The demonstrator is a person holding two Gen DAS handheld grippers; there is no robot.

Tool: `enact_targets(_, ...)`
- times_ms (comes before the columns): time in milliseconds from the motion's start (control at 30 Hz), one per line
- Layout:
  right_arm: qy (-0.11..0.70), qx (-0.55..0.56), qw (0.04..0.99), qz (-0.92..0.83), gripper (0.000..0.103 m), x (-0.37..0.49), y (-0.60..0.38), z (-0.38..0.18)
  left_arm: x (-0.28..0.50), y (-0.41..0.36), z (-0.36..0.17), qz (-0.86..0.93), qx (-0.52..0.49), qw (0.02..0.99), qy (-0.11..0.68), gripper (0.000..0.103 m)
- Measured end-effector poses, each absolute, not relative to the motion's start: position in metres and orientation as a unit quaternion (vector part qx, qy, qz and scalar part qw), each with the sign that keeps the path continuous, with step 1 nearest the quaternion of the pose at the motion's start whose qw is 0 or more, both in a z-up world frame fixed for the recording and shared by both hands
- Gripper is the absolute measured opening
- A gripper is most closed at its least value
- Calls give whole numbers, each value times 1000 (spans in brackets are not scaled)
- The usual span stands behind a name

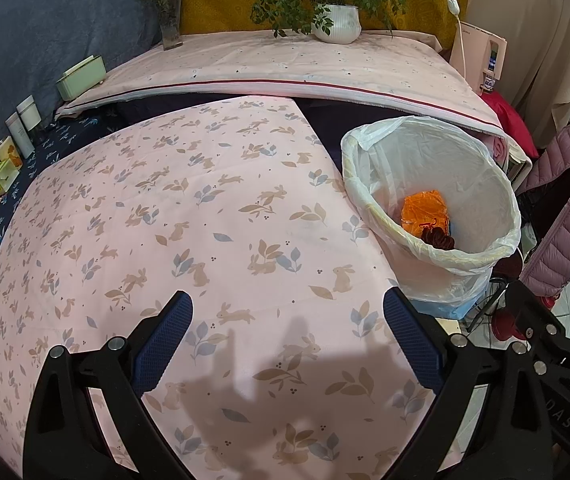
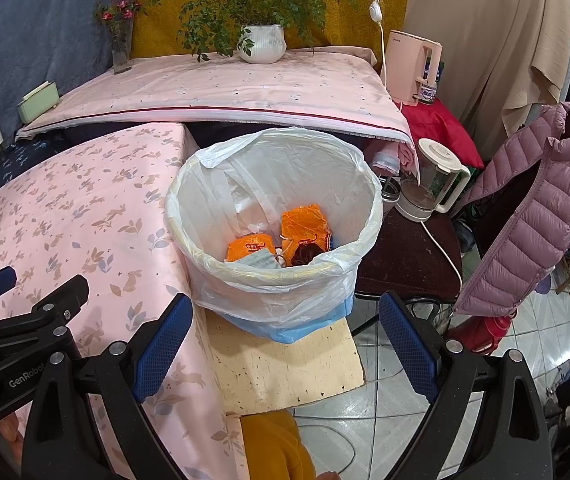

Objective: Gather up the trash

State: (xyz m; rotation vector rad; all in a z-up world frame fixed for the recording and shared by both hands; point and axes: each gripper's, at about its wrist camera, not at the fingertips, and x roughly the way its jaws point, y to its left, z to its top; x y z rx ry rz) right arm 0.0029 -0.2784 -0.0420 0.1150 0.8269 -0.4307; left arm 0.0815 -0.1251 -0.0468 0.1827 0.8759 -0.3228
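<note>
Both claws are released and grasp nothing: the left claw (image 1: 287, 320) hangs over the bench (image 1: 133, 216) with its pink rabbit-print cloth, and the right claw (image 2: 285, 320) hangs before the trash bin (image 2: 273, 280). Lined with a white bag, this bin stands on a cream board (image 2: 285, 368) just beside the bench edge. Orange wrappers (image 2: 303, 226) and a crumpled face mask (image 2: 261, 261) lie inside it. Farther back stands a potted plant (image 2: 262, 42).

A cloth-draped corner with tiled floor

A pink rabbit-print tablecloth (image 1: 205, 220) fronts a raised pink-covered shelf (image 2: 225, 88) bearing a potted plant (image 2: 262, 42) and flower vase (image 2: 121, 50); mustard wall hanging (image 2: 157, 0), grey-white floor tiles (image 2: 413, 392).
</note>
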Motion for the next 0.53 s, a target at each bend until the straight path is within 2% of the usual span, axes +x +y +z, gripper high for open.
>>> enact_targets(533,398,56,892,-207,90,3,-279,-42,83,-123,-50,-152,81,889,424,92)
